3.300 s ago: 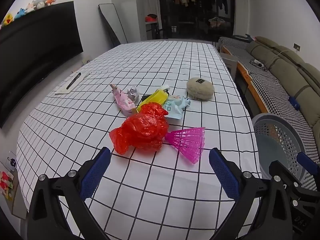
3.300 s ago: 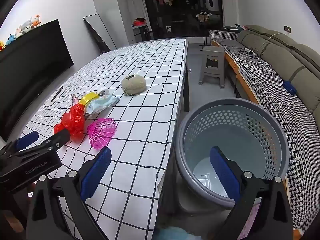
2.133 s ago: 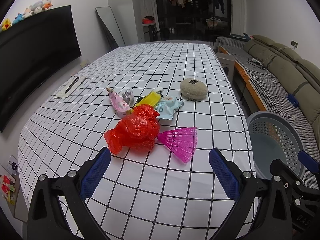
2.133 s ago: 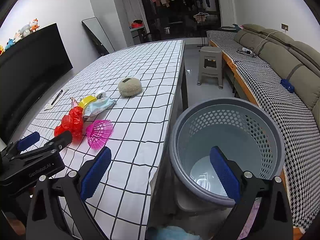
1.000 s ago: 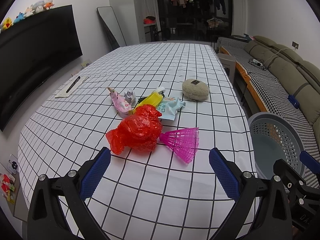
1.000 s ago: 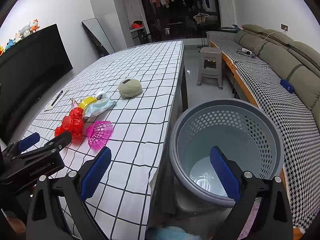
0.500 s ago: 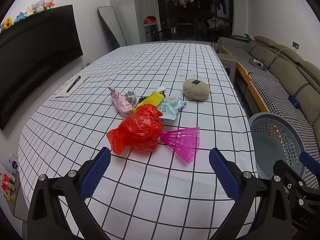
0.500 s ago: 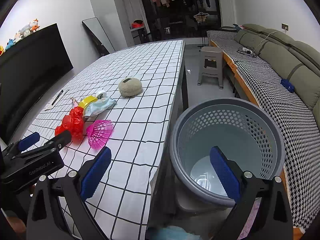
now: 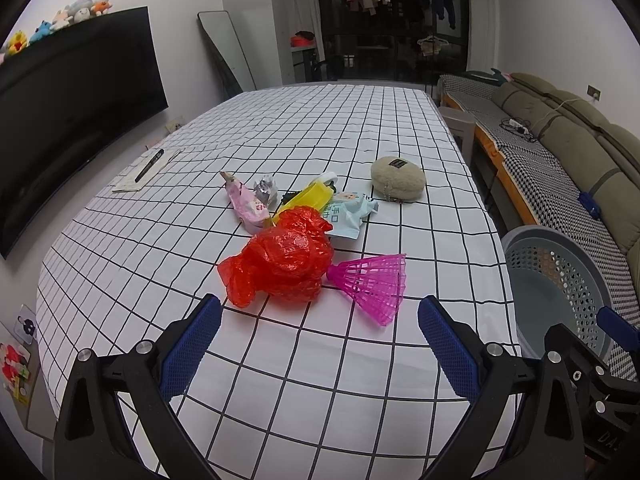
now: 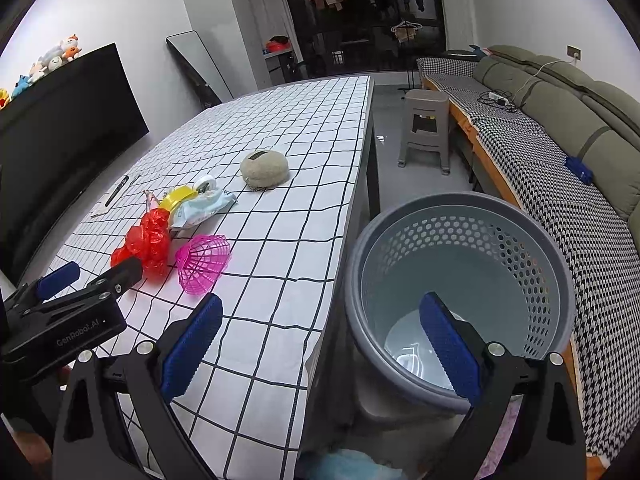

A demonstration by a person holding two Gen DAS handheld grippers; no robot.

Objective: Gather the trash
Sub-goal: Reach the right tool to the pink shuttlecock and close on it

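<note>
A crumpled red plastic bag (image 9: 284,258) lies on the checked table (image 9: 304,380), with a pink shuttlecock (image 9: 372,280) to its right. Behind them lie a pink wrapper (image 9: 246,204), a foil ball (image 9: 266,188), a yellow packet (image 9: 308,198) and a pale blue wipes pack (image 9: 348,214). My left gripper (image 9: 318,344) is open and empty, just in front of the red bag. My right gripper (image 10: 318,340) is open and empty, over the rim of a grey perforated bin (image 10: 556,264) beside the table. The bag (image 10: 146,242) and shuttlecock (image 10: 204,262) also show in the right wrist view.
A beige fuzzy pouch (image 9: 398,180) lies further back on the table. A pen on paper (image 9: 148,166) lies at the left edge. A plastic stool (image 10: 426,128) and a sofa (image 10: 560,132) stand to the right. A large black screen (image 9: 72,116) is on the left.
The left gripper has drifted slightly nearer the red bag. The right gripper has barely moved. Both stay open.
</note>
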